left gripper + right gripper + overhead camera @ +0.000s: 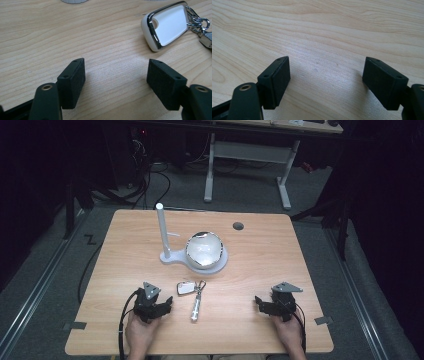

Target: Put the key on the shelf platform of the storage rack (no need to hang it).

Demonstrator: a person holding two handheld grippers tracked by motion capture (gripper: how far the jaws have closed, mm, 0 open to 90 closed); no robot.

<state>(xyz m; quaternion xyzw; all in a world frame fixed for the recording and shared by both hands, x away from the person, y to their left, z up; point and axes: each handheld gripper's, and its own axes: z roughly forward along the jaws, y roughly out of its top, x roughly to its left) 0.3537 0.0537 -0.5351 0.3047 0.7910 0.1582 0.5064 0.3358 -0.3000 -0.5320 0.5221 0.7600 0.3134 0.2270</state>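
White plastic, chrome-edged key fob [167, 26] on a keyring lies just beyond the left tool [116, 75], whose jaws gape wide and empty. From above, a metal cylinder [195, 308] hangs off that ring. The right tool [325, 77], equally wide, faces bare wooden tabletop [324, 30].

The white key fob [186, 288] with chrome trim lies flat on the surface, just ahead of the left claw [159, 307]. A chain ring links it to what appears to be a metal cylinder [195, 308].
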